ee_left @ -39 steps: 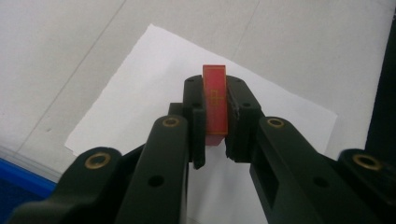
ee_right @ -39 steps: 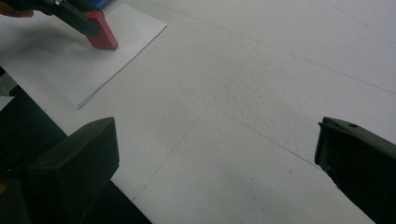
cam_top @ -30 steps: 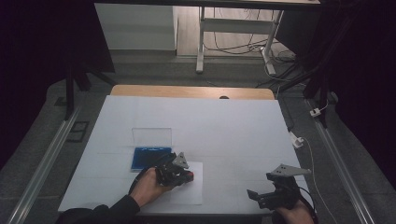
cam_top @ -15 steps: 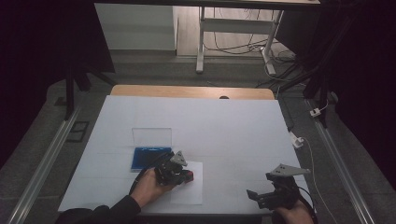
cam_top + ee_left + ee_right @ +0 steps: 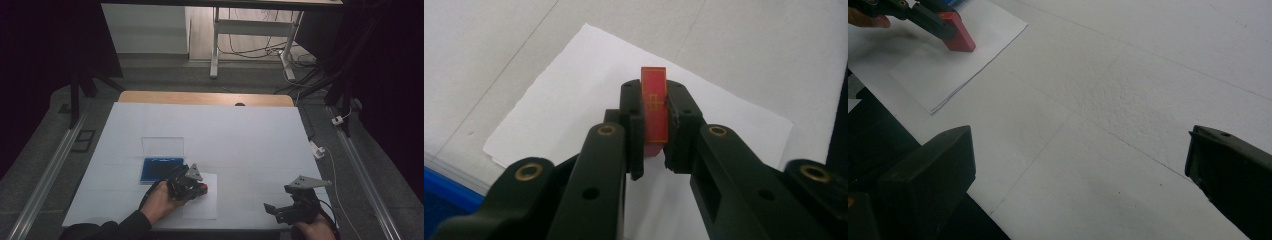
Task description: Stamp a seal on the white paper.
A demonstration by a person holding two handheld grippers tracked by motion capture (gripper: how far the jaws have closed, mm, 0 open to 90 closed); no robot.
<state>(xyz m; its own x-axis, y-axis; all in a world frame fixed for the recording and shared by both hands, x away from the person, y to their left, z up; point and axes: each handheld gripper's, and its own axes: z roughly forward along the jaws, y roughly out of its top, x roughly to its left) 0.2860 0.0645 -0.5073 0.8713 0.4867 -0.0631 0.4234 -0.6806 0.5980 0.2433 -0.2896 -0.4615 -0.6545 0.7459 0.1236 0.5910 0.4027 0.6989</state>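
The red stamp block (image 5: pixel 654 107) is clamped between the left gripper (image 5: pixel 655 131) pads, over the white paper sheet (image 5: pixel 569 115); the right gripper (image 5: pixel 1078 175) jaws stand wide apart above the surface (image 5: pixel 1148 90).

setting: lab or recording workspace, dim room. worktop (image 5: pixel 250 135) covered in white sheeting, wooden edge showing at the far side. metal rails (image 5: pixel 47 175) run along both sides on grey floor covering. dark curtains (image 5: pixel 45 45) hang left and right. white-legged desk frame (image 5: pixel 216 45) behind, loose cables (image 5: pixel 260 50) on the floor under it. white plug connector (image 5: pixel 339 120) with a lead beside the right rail.
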